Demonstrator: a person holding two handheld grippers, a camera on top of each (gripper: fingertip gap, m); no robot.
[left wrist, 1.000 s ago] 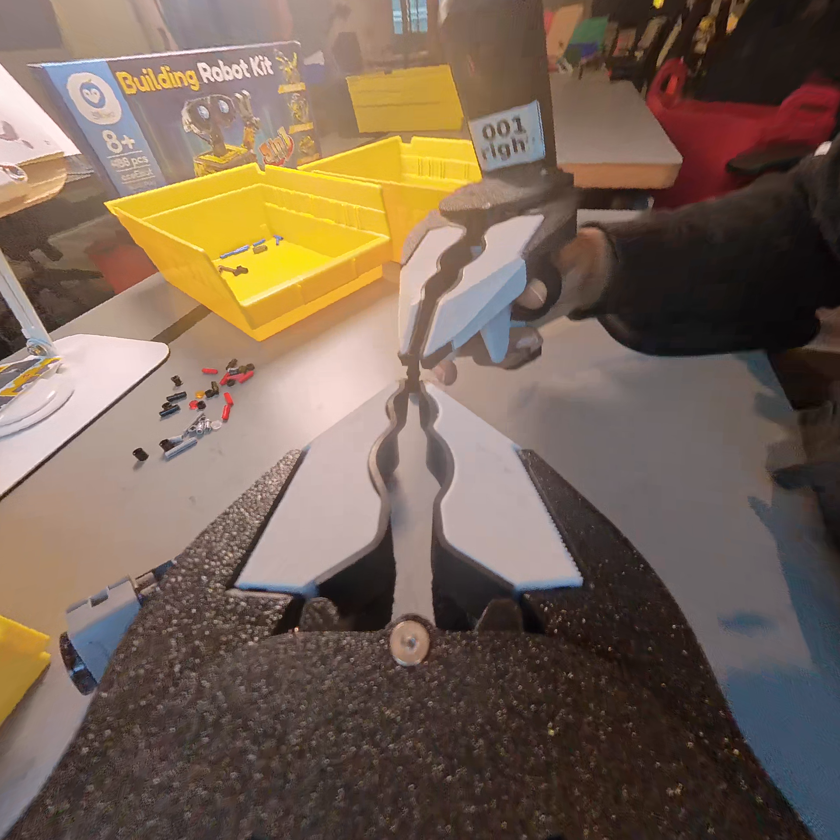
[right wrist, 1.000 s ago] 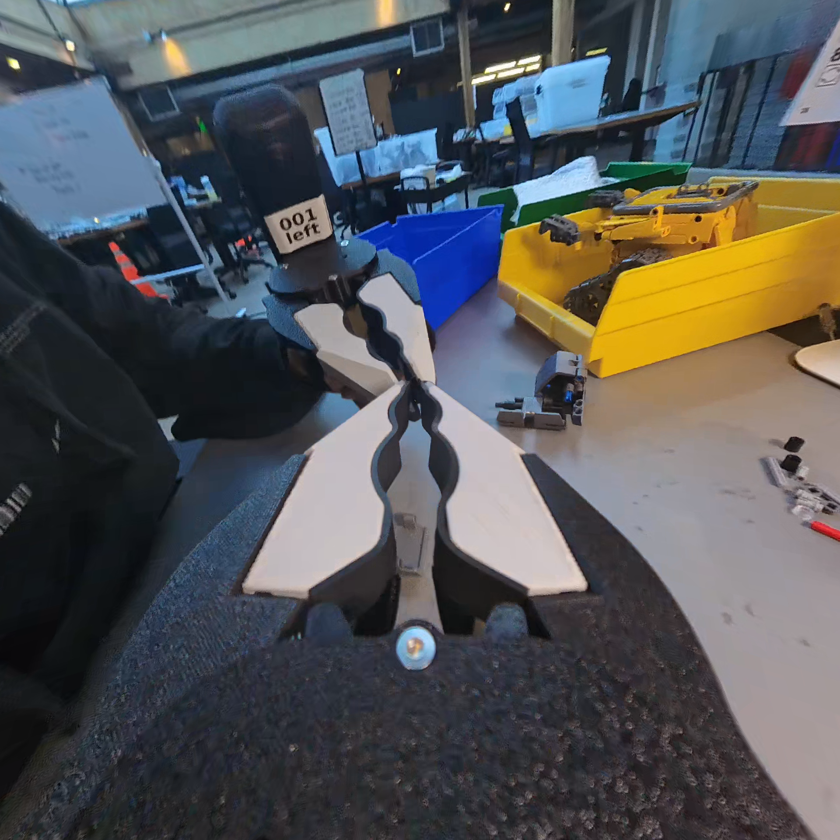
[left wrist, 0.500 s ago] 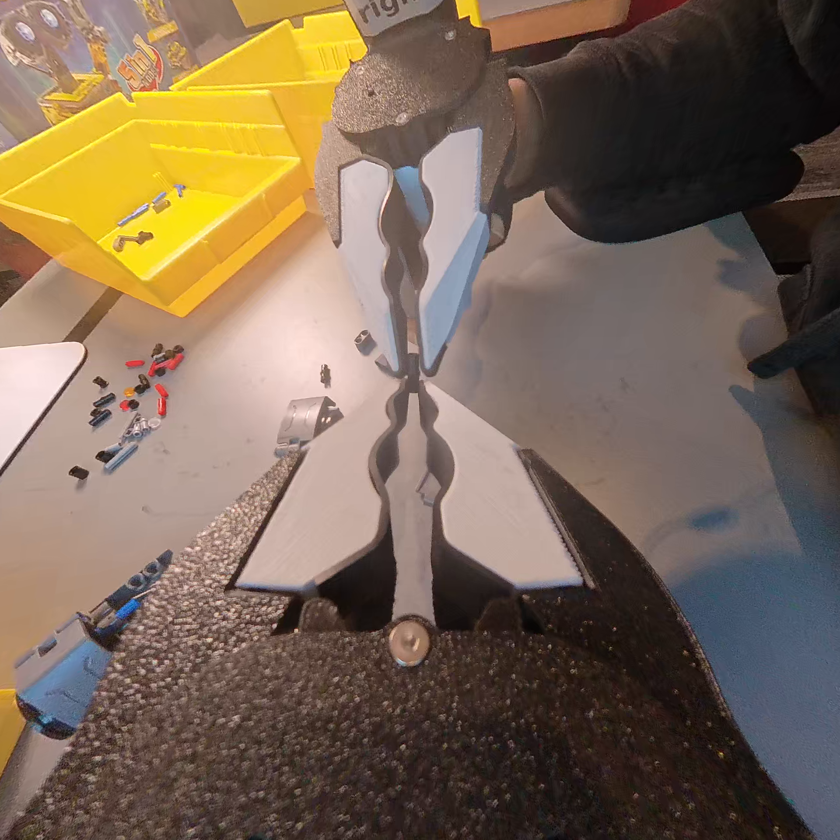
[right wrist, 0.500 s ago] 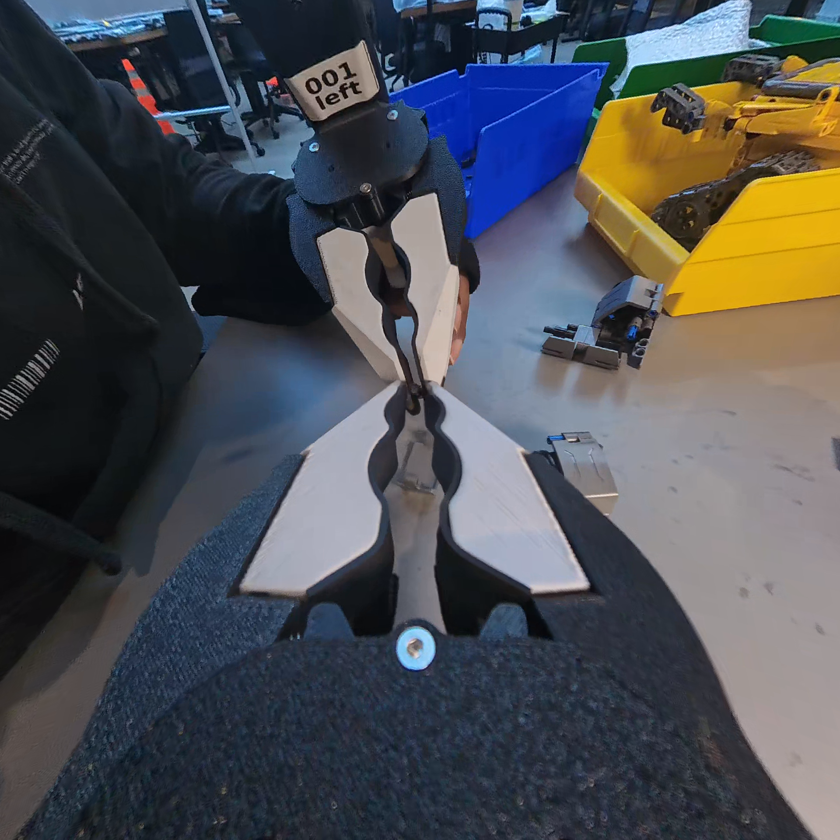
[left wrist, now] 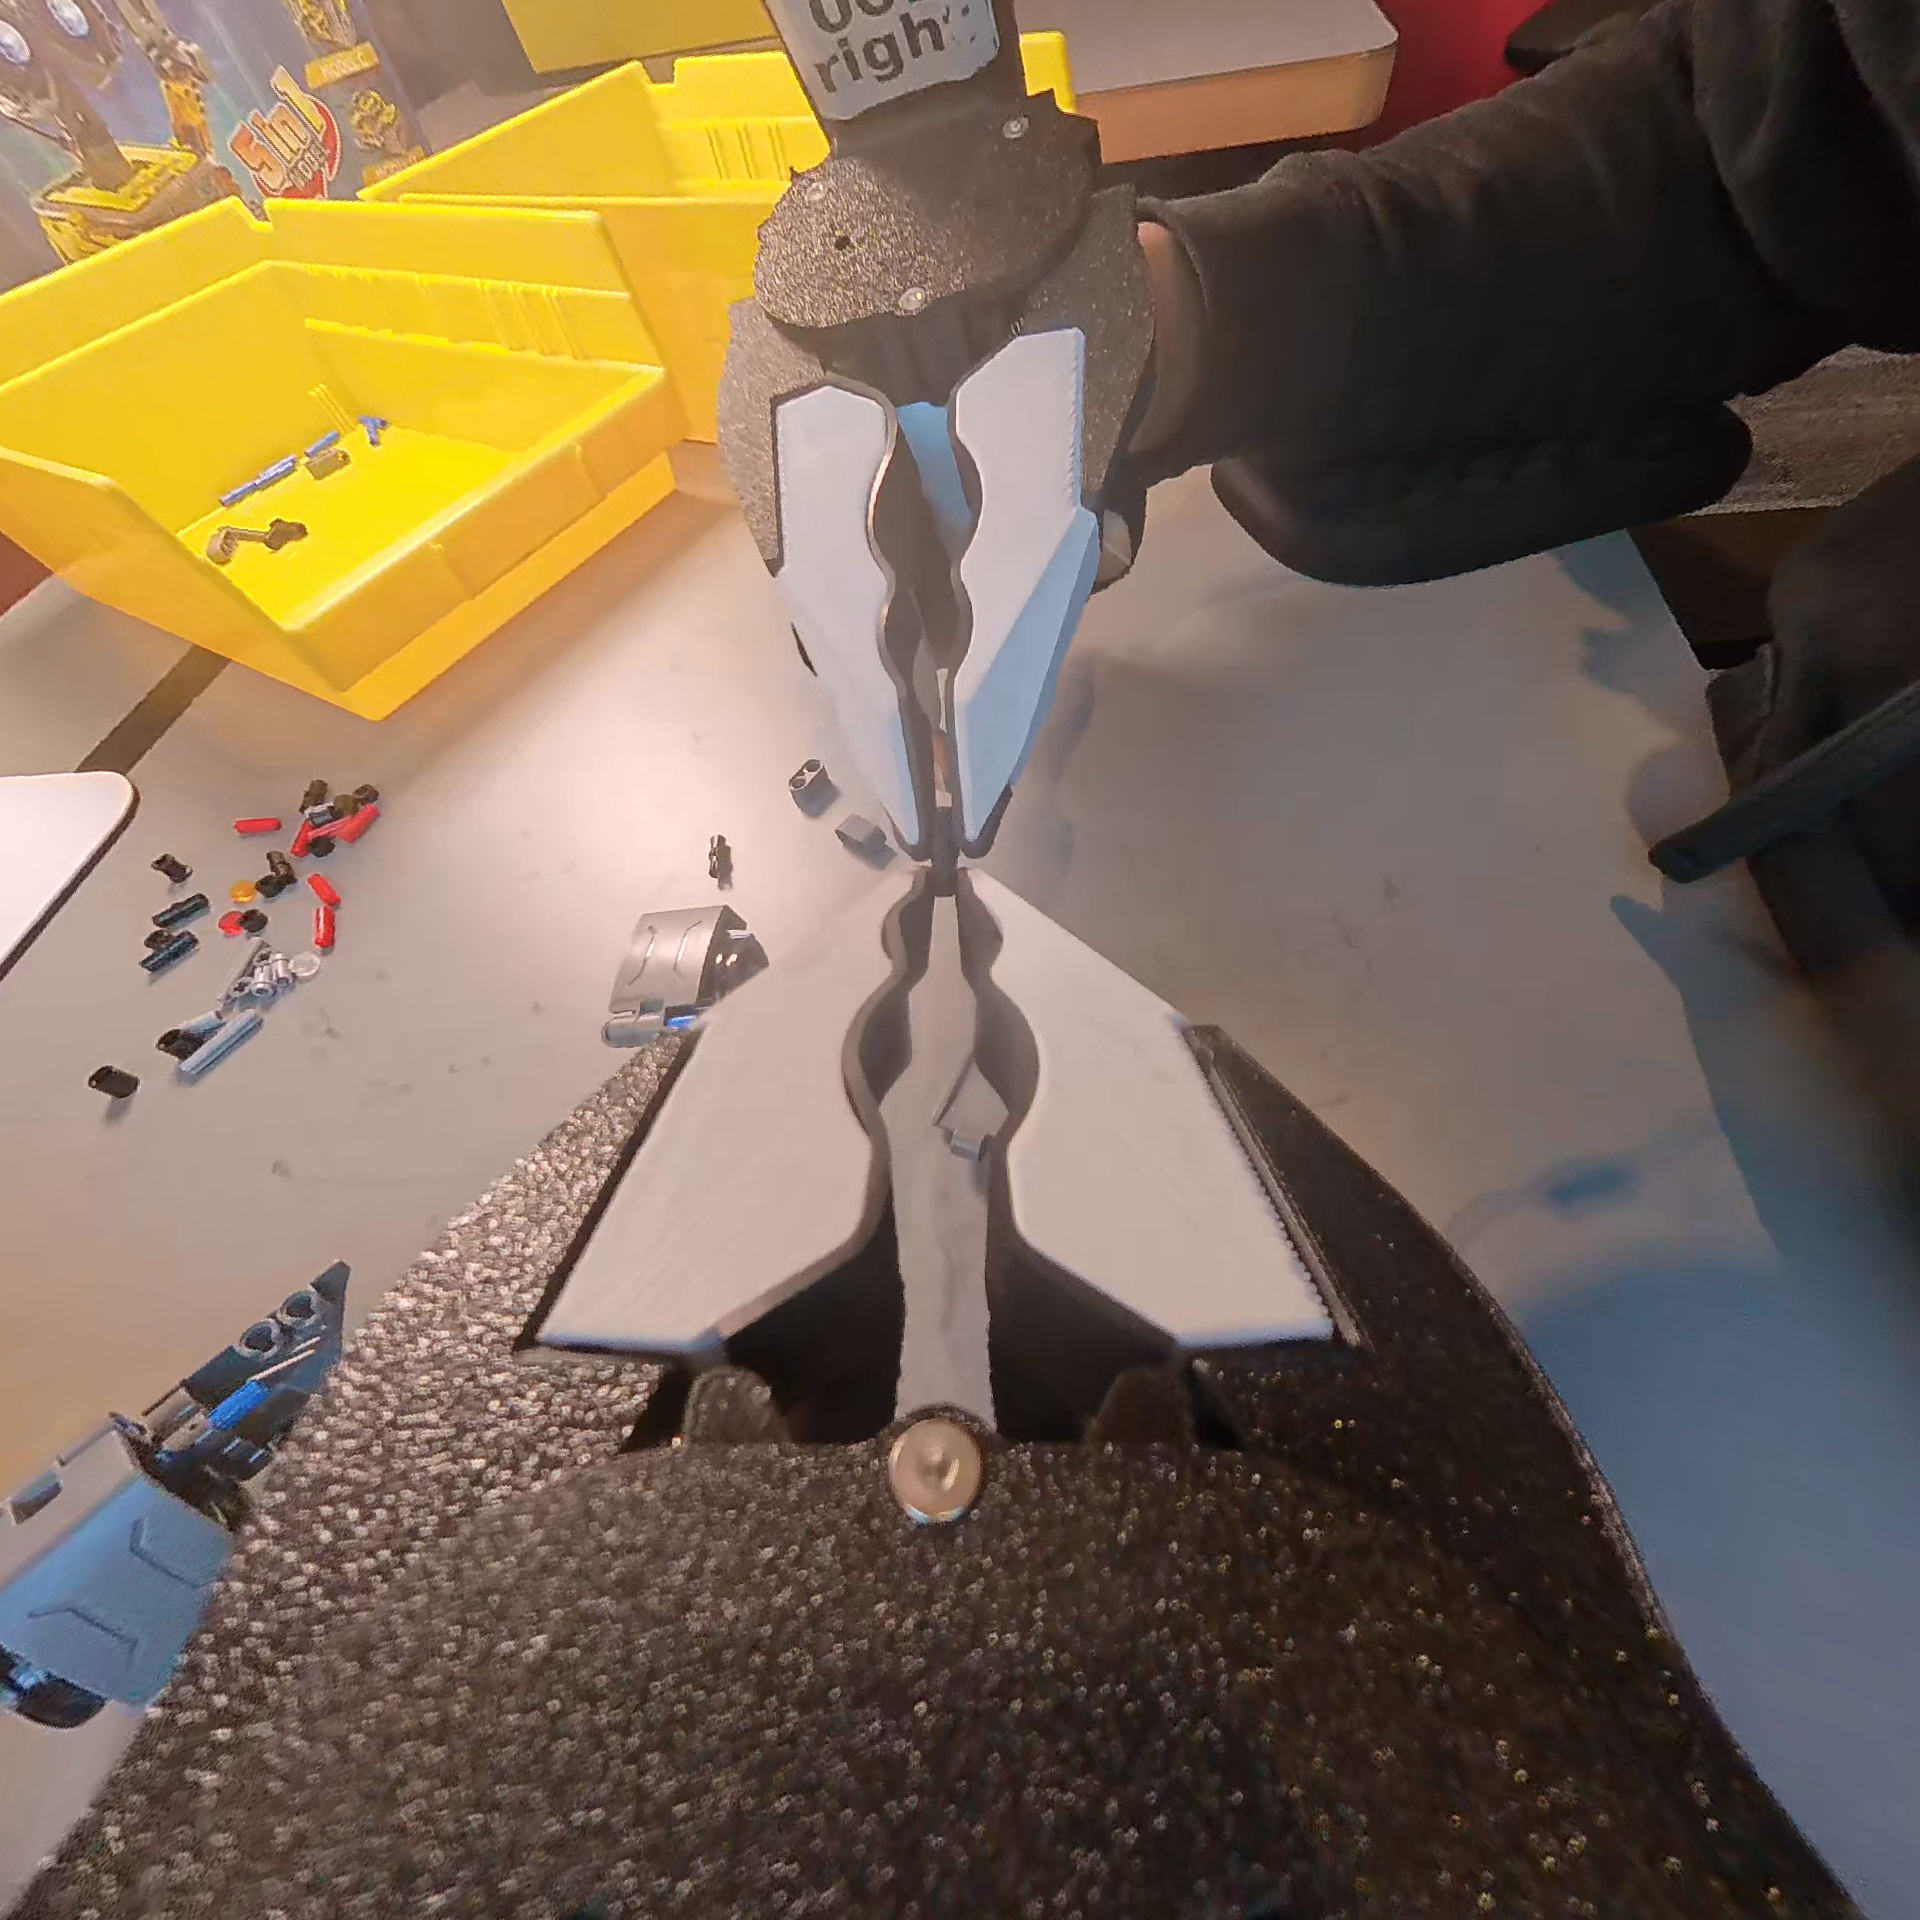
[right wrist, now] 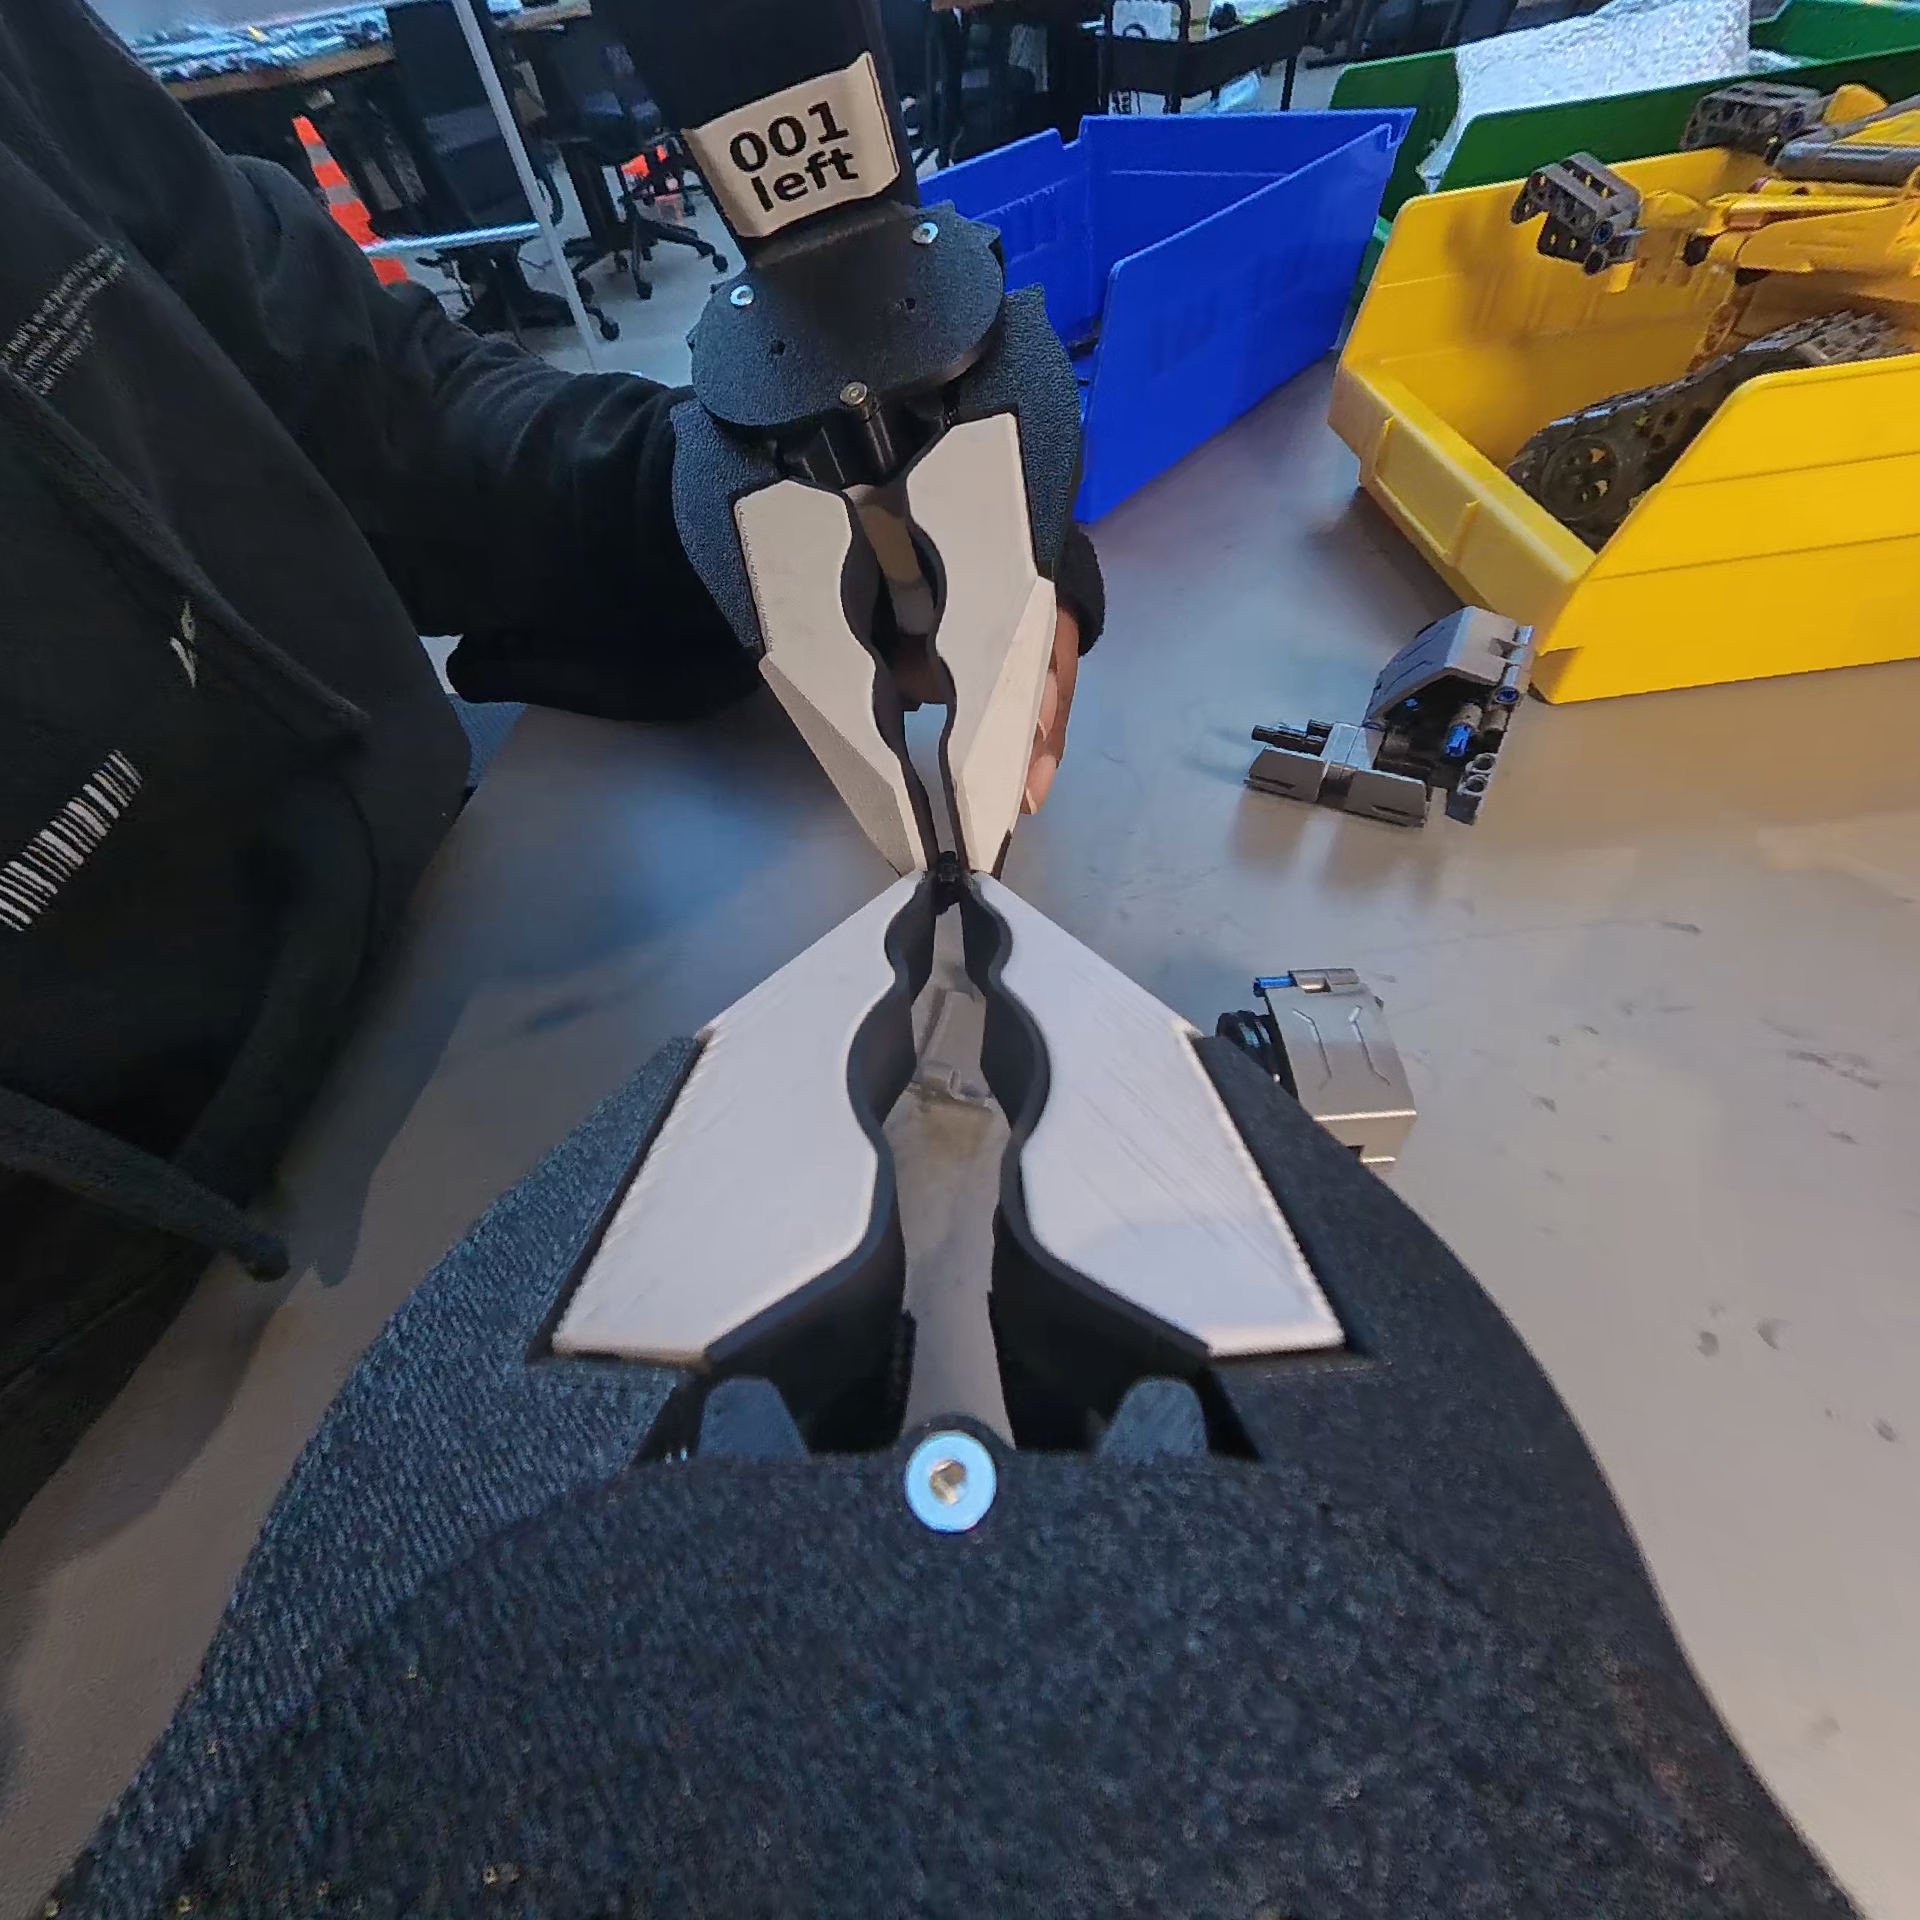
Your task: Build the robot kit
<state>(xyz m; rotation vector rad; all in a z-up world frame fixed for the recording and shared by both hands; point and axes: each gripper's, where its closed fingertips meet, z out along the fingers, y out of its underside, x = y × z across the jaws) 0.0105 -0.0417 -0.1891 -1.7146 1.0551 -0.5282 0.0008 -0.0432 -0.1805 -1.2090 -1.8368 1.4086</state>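
Observation:
My left gripper (left wrist: 940, 883) and my right gripper (right wrist: 948, 891) meet tip to tip a little above the grey table (left wrist: 1299, 831). Both are shut on one small black pin (left wrist: 941, 864), each pinching one end; the pin also shows in the right wrist view (right wrist: 948, 868). The right gripper (left wrist: 940, 844) points down at my left one from the far side, held by a dark-sleeved hand. The left gripper (right wrist: 948, 854) shows likewise in the right wrist view. A grey curved block part (left wrist: 681, 971) lies on the table just left of the left fingers, and shows in the right wrist view (right wrist: 1340, 1060).
Loose red and black small pieces (left wrist: 249, 914) lie at left, with two small pieces (left wrist: 831, 805) near the tips. Yellow bins (left wrist: 343, 436) stand behind. A grey block assembly (right wrist: 1403, 727), a yellow bin with a tracked model (right wrist: 1662, 499) and a blue bin (right wrist: 1195, 260) stand right. Left and right tips are no more than a few centimetres apart. The grey block assembly (right wrist: 1403, 727) is about 15 cm from both grippers' fingertips.
Both grippers have tilted down towards the table and drawn closer to it, tips staying together on the pin. The grey curved part has come into view beside them.

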